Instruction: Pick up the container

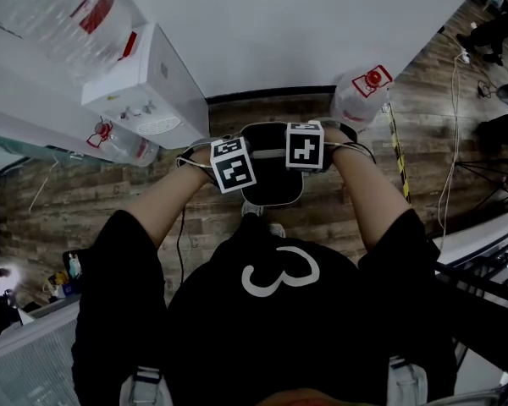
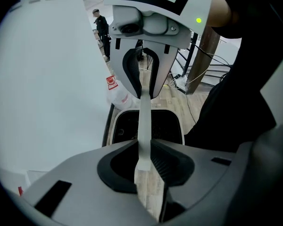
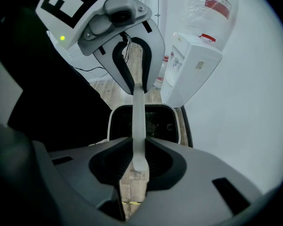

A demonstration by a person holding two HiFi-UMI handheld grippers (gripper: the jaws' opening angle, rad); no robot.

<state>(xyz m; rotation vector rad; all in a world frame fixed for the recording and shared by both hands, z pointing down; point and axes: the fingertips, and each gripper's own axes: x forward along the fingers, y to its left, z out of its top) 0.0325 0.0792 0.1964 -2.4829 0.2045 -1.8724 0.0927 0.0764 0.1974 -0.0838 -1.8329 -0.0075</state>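
Head view looks straight down on the container [image 1: 275, 203], a dark bin with a white rim. It sits between the person's two hands over the wooden floor [image 1: 110, 193], just in front of their body and to the right of a white water dispenser [image 1: 152, 83]. The grasp looks already made. A thin white handle [image 2: 145, 121] runs above the bin's open mouth. The left tongs [image 2: 142, 161] are pinching one end of it and the right tongs [image 3: 139, 161] the other, each pair of jaws pressed flat against the strip's two faces. In both gripper views the opposite tool shows at the far end of the same strip, with the bin's opening hanging beneath it and floorboards visible under the jaws. I judge the pick to be in its lifting part, with the grip secured and the load shared. Whether the base is clear of the floor cannot be told from these angles, so what is left is probably only to bring it fully up and steady. Both forearms reach forward and inward, the left hand [image 1: 201, 155] and right hand [image 1: 337, 142] set close on either side. The marker cubes [image 1: 233, 164] face up and both tools point steeply down, tips facing each other along the handle.
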